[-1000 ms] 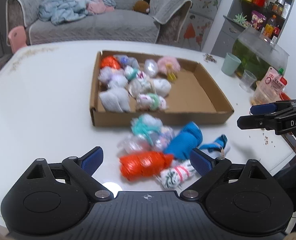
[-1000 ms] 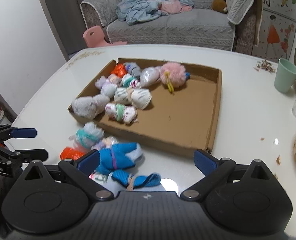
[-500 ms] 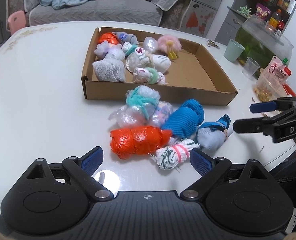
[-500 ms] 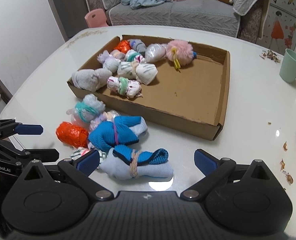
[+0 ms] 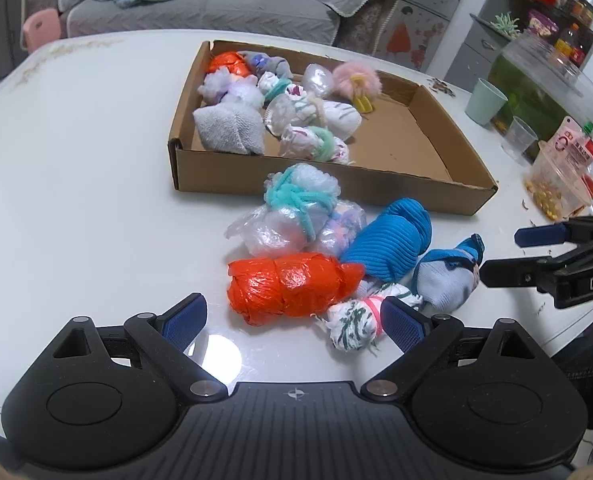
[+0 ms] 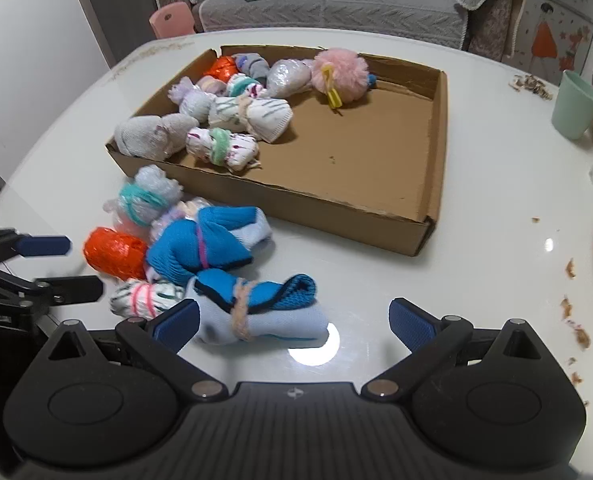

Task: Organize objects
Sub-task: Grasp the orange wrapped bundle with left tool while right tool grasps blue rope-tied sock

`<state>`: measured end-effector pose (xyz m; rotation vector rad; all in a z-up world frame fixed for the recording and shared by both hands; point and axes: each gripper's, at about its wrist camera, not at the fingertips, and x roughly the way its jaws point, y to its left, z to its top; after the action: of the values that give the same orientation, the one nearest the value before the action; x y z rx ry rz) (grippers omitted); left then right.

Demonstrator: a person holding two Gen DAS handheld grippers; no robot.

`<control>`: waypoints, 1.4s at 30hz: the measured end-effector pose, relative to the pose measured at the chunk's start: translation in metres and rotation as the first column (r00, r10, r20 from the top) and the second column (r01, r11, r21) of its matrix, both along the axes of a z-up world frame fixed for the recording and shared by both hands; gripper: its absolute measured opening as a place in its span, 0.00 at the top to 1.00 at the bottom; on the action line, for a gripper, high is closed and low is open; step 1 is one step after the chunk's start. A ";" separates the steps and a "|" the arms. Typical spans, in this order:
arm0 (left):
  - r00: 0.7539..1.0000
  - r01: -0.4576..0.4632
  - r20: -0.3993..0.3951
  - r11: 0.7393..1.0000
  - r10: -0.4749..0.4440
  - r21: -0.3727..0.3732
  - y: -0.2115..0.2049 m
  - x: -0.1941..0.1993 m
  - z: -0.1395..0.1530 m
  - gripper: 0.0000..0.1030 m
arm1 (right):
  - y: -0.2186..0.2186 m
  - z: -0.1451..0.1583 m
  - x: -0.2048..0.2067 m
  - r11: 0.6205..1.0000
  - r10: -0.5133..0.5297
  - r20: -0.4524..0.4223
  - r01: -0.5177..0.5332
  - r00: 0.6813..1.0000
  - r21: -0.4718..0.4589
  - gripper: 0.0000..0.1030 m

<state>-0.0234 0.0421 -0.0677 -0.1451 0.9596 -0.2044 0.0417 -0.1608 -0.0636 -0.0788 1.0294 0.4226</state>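
Observation:
A pile of tied bundles lies on the white table in front of a cardboard box (image 5: pixel 328 186) (image 6: pixel 336 212) that holds several more bundles. My left gripper (image 5: pixel 294 320) (image 6: pixel 84 267) is open, low over the near side of an orange plastic bundle (image 5: pixel 288 288) (image 6: pixel 114 252) and a white-green bundle (image 5: pixel 356 318) (image 6: pixel 148 296). My right gripper (image 6: pixel 292 322) (image 5: pixel 500 255) is open, with a pale blue sock roll (image 6: pixel 256 312) (image 5: pixel 448 280) lying between its fingers, untouched. A blue sock roll (image 5: pixel 392 246) (image 6: pixel 200 248) and a clear bundle with teal yarn (image 5: pixel 292 208) lie behind.
A mint cup (image 5: pixel 486 102) (image 6: pixel 576 104), a clear cup (image 5: pixel 518 142), a snack tub (image 5: pixel 556 188) and a green tank (image 5: pixel 536 84) stand at the table's right. Crumbs (image 6: pixel 572 320) lie near the right edge. A grey sofa (image 5: pixel 196 4) is beyond the table.
Both grippers have sunk towards the pile and tipped further down, so the bundles look larger and nearer. Both stay open and no bundle has moved.

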 end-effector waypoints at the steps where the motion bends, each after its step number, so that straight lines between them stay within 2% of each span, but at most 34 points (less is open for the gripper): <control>1: 1.000 0.000 0.000 1.000 0.000 0.002 -0.001 0.001 -0.001 0.07 | 0.001 -0.001 0.000 1.000 -0.005 0.000 0.005 1.000 0.004 0.02; 5: 1.000 0.000 -0.001 1.000 0.000 0.001 -0.008 0.007 -0.006 0.07 | 0.006 -0.010 0.005 0.999 -0.025 -0.039 0.026 0.999 0.038 0.02; 13: 1.000 0.002 -0.006 1.000 -0.002 0.030 -0.016 0.025 -0.018 0.07 | 0.017 -0.023 0.010 0.999 -0.015 -0.069 0.017 0.997 0.033 0.01; 17: 1.000 -0.003 -0.011 0.998 0.004 0.062 -0.010 0.026 -0.021 0.07 | 0.012 -0.023 0.011 0.999 -0.025 -0.098 0.028 0.995 0.031 0.01; 20: 1.000 -0.006 -0.003 0.994 0.006 0.112 -0.003 0.024 -0.020 0.07 | 0.009 -0.023 0.008 1.000 -0.020 -0.124 0.021 0.992 0.008 0.01; 23: 1.000 -0.002 0.002 0.989 0.001 0.149 0.005 0.020 -0.019 0.07 | 0.007 -0.019 0.003 0.999 -0.013 -0.105 0.009 0.994 -0.038 0.01; 26: 0.993 0.084 0.061 0.968 -0.101 0.236 -0.002 0.012 -0.012 0.07 | 0.005 -0.018 0.002 0.999 -0.005 -0.101 0.000 0.995 -0.048 0.01; 29: 0.965 0.194 0.102 0.919 -0.241 0.343 -0.014 0.005 -0.011 0.07 | 0.005 -0.014 0.000 0.998 0.020 -0.075 -0.024 0.997 -0.051 0.01; 31: 0.957 0.221 0.094 0.902 -0.273 0.372 -0.018 0.007 -0.015 0.07 | 0.008 -0.014 0.001 0.998 0.031 -0.078 -0.035 0.996 -0.047 0.01; 36: 0.976 0.180 0.064 0.940 -0.207 0.291 -0.012 0.017 -0.021 0.07 | 0.013 -0.018 0.002 0.996 0.049 -0.082 -0.055 0.995 -0.071 0.01; 39: 0.974 0.194 0.055 0.935 -0.220 0.296 -0.016 0.020 -0.025 0.06 | 0.012 -0.019 0.003 0.997 0.049 -0.077 -0.053 0.996 -0.061 0.01; 42: 0.977 0.184 0.053 0.945 -0.205 0.270 -0.016 0.022 -0.026 0.07 | 0.014 -0.021 0.006 0.997 0.054 -0.077 -0.058 0.996 -0.051 0.01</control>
<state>-0.0016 0.0264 -0.0941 0.2031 0.9113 -0.2602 0.0472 -0.1463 -0.0850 -0.1411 1.1148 0.4521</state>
